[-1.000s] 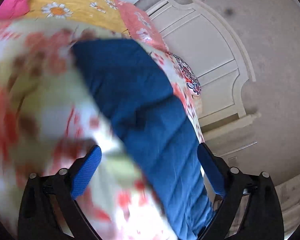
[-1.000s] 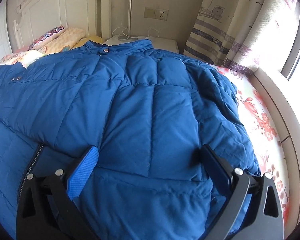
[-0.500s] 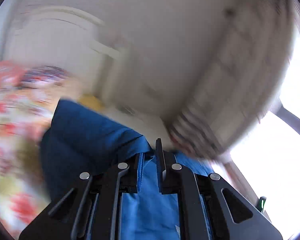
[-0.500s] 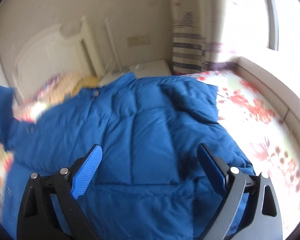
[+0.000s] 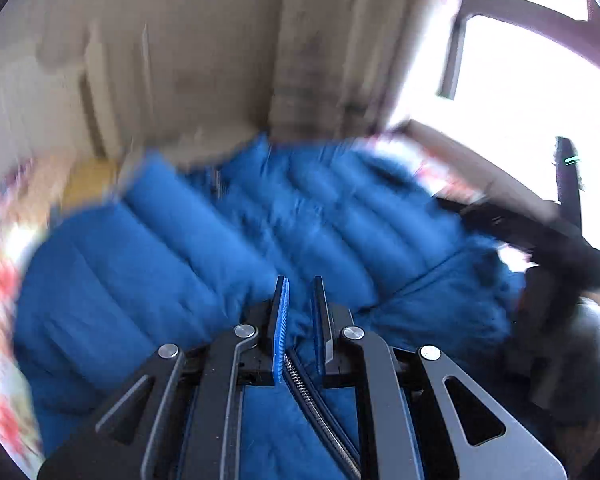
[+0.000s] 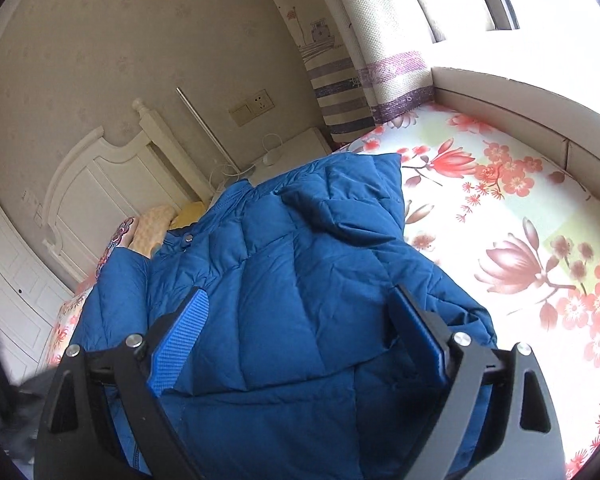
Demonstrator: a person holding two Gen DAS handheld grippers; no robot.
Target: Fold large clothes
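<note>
A big blue quilted jacket [image 6: 300,240] lies spread on the bed, one sleeve folded over its top right. My left gripper [image 5: 300,280] is shut on the jacket's [image 5: 180,260] front edge, and the zipper [image 5: 304,384] runs between its pads. This view is blurred by motion. My right gripper [image 6: 300,294] hovers wide over the jacket's middle with its jaws closing slowly. The fabric lies beneath them and the pads do not press on it. A dark blurred shape [image 5: 540,236] at the right edge of the left wrist view looks like the other gripper.
The floral bedsheet [image 6: 500,208] lies bare to the jacket's right, bounded by a low beige ledge [image 6: 520,96] under the window. A white headboard [image 6: 100,184], pillows [image 6: 156,220], a white nightstand [image 6: 296,148] and a striped curtain [image 6: 360,60] stand beyond the jacket.
My left gripper shut on the jacket's zipper edge and swung it fast across the bed towards the window side. The right gripper rolled and its jaws narrowed a little.
</note>
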